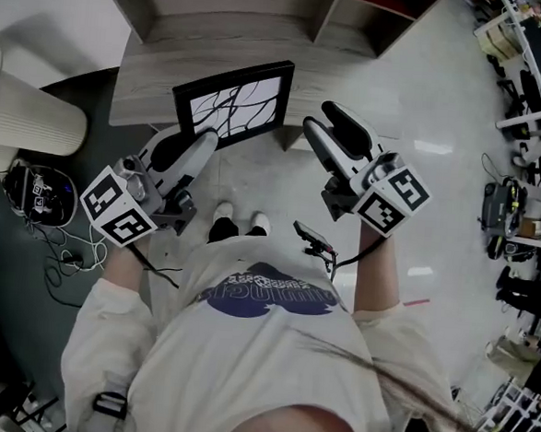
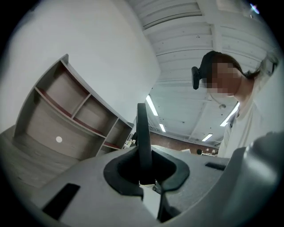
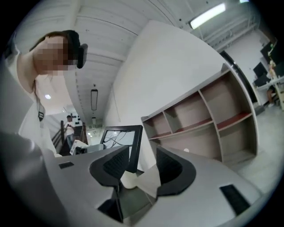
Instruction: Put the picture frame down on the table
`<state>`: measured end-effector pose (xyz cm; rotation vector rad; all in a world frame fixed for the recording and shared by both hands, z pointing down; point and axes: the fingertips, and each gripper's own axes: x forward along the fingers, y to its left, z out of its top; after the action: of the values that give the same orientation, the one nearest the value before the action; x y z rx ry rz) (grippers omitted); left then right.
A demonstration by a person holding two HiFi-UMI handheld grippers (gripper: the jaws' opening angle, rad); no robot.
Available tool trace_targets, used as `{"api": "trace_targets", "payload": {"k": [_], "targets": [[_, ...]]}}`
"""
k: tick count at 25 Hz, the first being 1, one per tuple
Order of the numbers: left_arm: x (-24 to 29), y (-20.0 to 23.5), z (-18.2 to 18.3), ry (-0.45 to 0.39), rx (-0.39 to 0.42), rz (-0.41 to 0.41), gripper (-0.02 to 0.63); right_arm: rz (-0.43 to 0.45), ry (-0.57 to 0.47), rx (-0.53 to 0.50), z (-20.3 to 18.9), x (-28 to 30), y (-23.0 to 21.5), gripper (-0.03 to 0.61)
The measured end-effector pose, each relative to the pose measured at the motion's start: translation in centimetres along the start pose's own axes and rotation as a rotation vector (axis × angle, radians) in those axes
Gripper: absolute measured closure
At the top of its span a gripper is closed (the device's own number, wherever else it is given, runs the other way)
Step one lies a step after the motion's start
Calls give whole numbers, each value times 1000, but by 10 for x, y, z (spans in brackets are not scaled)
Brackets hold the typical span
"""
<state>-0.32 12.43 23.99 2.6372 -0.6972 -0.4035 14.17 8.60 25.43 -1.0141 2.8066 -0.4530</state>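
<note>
"What was closest to the camera?"

"The person's white shirt. It hid the legs, so only the tips of two white shoes peeped out."

"And the grippers?"

"The left gripper was clamped on the lower left corner of the picture frame. Its own view showed the frame from the side, as a thin dark strip squeezed between the jaws. The right gripper had its jaws wide apart with nothing in them. It was near the frame's right side, not touching it."

"Where was the frame?"

"It stood up, tilted a bit, over the near edge of the grey wooden table. Its picture was black lines on white. The left gripper covered its bottom corner, so I could not tell if it touched the table."

"And farther back?"

"A wooden shelf unit, cut off at the top of the head view. Far away stood a small person, too tiny to make out."
</note>
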Motion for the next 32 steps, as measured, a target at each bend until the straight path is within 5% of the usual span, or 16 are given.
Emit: {"api": "trace_targets", "payload": {"k": [9,14,27,32], "targets": [[3,-4,-6,-22,-183,-130,571,240,59,204,-17,11,12,383],[8,-11,-14,2,-224,-177,571,309,88,226,-20,12,19,387],[2,4,-29,5,-285,-164,571,306,113,208,-36,14,24,492],[18,11,-43,28,-230,-60,568,242,120,251,-41,3,8,503]]}}
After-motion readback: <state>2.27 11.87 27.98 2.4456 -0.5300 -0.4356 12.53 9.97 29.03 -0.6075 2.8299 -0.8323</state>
